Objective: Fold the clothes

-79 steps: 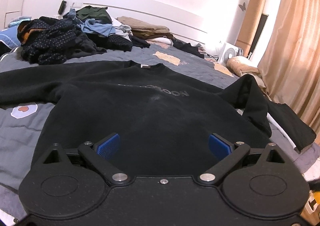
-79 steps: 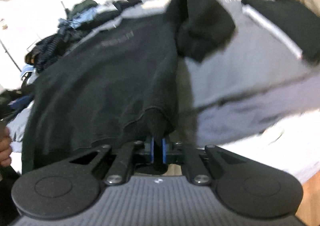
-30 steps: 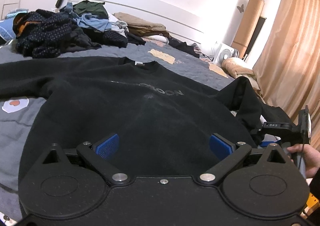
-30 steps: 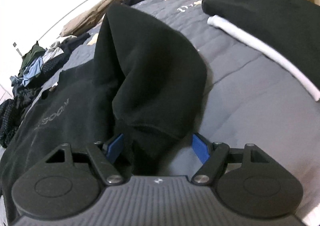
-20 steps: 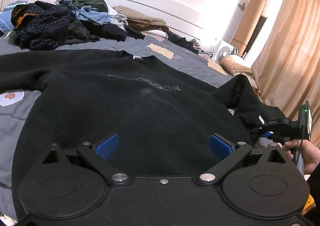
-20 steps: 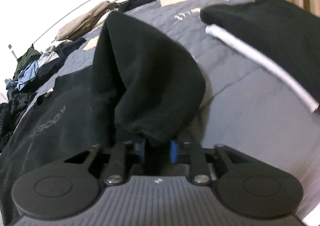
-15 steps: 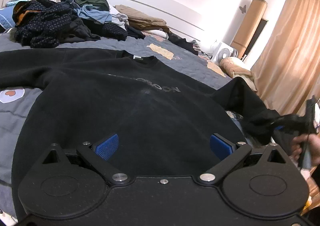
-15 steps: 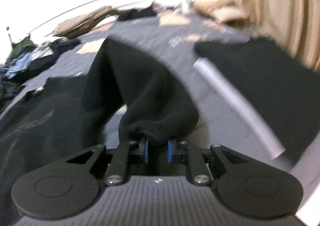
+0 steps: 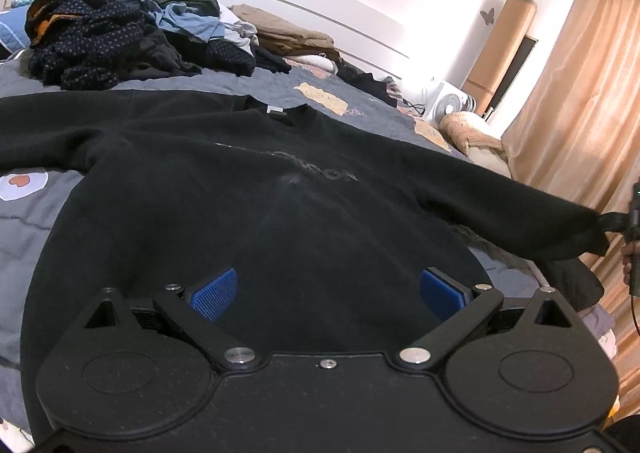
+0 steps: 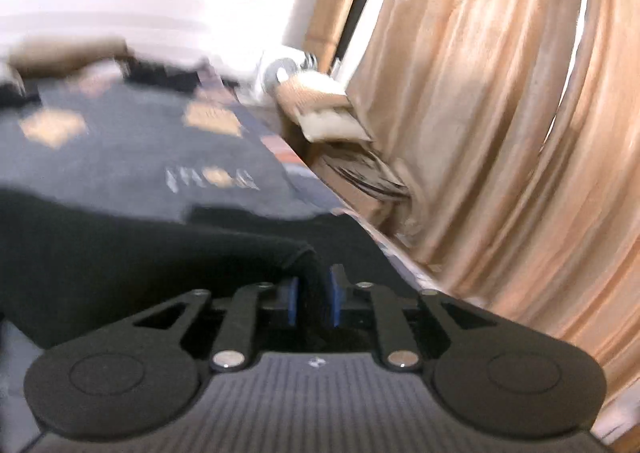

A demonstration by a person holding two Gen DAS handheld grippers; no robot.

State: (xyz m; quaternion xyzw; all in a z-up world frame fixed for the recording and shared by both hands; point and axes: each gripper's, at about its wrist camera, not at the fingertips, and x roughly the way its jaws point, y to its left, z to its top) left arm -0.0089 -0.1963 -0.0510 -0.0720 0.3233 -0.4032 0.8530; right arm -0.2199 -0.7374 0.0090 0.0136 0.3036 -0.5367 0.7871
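sweatshirt [image 9: 248, 213], black with faint lettering across the chest, lies face up and spread flat on the grey quilted bed [image 9: 24, 213], its collar toward the headboard. our left tongs [image 9: 326, 293] hang over its lower hem with the blue pads [image 9: 214, 293] wide apart and nothing between them; the cloth lies beneath them and we cannot say whether they touch it.

our right tongs [image 10: 313, 301] are clamped on the cuff [image 10: 308, 265] of the sweatshirt's right sleeve [image 9: 500, 205]. their jaws have just been closing in on it, then eased a touch wider, and a bunch of black fabric sits pinched between the blue pads. in the left wrist view that sleeve stretches out straight from the shoulder toward the right edge of the picture, lifted clear of the bed, with the cuff gathered to a point where the right tongs hold it; only a sliver of that tool and of the hand [image 9: 629, 265] on it shows there. the other sleeve [image 9: 40, 133] lies flat on the bed off to the left.

the right wrist view is blurred. beyond the bed's edge it shows peach curtains [image 10: 500, 133], a small white fan [image 10: 280, 73] and a beige bundle [image 10: 324, 109] beside it.

a heap of unfolded clothes [image 9: 120, 37] sits at the head of the bed, well apart from the sweatshirt. another dark garment [image 9: 576, 285] lies under the lifted sleeve near the bed's right edge.
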